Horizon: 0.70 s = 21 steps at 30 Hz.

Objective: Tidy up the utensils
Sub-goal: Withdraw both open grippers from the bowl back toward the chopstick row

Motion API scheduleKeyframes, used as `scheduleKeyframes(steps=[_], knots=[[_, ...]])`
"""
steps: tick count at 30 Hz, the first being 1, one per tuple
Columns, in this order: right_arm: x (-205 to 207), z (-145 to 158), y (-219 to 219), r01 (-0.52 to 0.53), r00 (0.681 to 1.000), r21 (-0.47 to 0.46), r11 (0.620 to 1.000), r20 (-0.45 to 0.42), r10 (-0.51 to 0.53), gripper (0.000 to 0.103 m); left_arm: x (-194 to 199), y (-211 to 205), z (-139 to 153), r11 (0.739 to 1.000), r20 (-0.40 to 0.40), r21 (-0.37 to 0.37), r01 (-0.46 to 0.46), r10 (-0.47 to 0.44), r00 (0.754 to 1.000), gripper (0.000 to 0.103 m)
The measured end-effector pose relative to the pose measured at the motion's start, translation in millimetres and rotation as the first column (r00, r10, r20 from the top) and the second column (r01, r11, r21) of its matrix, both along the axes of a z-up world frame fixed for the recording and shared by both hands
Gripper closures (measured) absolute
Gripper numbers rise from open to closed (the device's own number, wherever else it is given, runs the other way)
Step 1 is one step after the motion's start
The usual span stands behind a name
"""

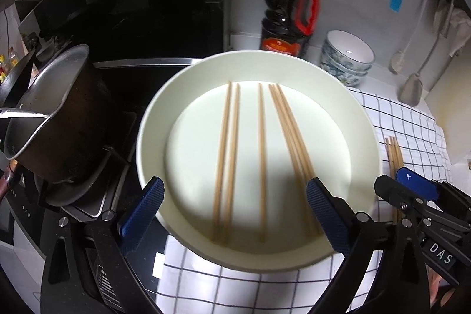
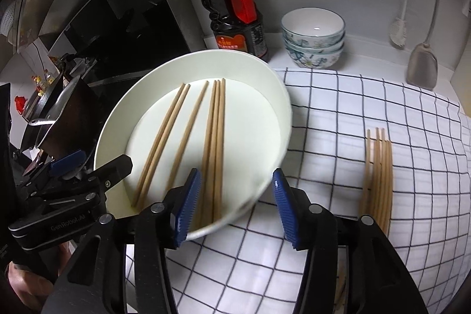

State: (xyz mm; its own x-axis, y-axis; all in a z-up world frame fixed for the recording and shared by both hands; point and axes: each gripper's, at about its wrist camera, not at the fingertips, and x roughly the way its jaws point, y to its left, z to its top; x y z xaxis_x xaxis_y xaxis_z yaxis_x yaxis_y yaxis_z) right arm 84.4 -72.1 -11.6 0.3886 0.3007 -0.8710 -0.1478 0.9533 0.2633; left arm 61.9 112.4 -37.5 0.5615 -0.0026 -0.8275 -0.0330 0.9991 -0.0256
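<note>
Chopsticks are lying in two places, and you are seeing both from your left wrist camera: six plain wooden chopsticks (image 1: 259, 161) are resting side by side in the round white shallow dish (image 1: 153, 137), while a second bundle of wooden chopsticks (image 1: 394, 158) is sitting on the white cloth with a dark grid pattern (image 1: 412, 122) just right of the dish. Your left claw (image 1: 235, 214) is hovering over the near rim with its blue pads spread wide, gripping nothing. Behind the dish, a dark soy sauce bottle with a red cap (image 1: 291, 8) is standing beside stacked blue-patterned ceramic bowls (image 1: 347, 58). A dark metal saucepan (image 1: 59, 114) is sitting on the stove at the left.

From your right wrist camera, your right claw (image 2: 235, 208) is hanging partly open above the dish's near right edge; its pads are straddling the rim and the ends of the rightmost three chopsticks without pressing on them. The loose bundle is lying on the cloth to the right, well apart from the dish. The cloth is covering the tabletop (image 2: 368, 61).
</note>
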Motion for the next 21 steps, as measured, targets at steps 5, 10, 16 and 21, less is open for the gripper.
scheduleKeyframes(steps=[5, 10, 16, 21], knots=[[-12, 3, -18, 0.024, 1.000, -0.002, 1.000, -0.001, -0.024, 0.053, -8, -17, 4, 1.000, 0.013, -0.002, 0.026, -0.026, 1.000, 0.007], [-24, 7, -39, 0.060, 0.998, -0.001, 0.998, 0.004, -0.060, 0.052, -14, -36, 6, 0.998, 0.009, -0.003, 0.060, -0.060, 0.998, 0.007], [-39, 8, -66, 0.109, 0.994, -0.012, 0.994, 0.014, -0.109, 0.052, -23, -62, 5, 0.995, 0.008, -0.001, 0.099, -0.099, 0.995, 0.007], [-53, 3, -92, 0.155, 0.988, -0.027, 0.988, 0.008, -0.155, 0.052, -30, -86, 0, 0.990, -0.002, -0.003, 0.140, -0.140, 0.990, 0.007]])
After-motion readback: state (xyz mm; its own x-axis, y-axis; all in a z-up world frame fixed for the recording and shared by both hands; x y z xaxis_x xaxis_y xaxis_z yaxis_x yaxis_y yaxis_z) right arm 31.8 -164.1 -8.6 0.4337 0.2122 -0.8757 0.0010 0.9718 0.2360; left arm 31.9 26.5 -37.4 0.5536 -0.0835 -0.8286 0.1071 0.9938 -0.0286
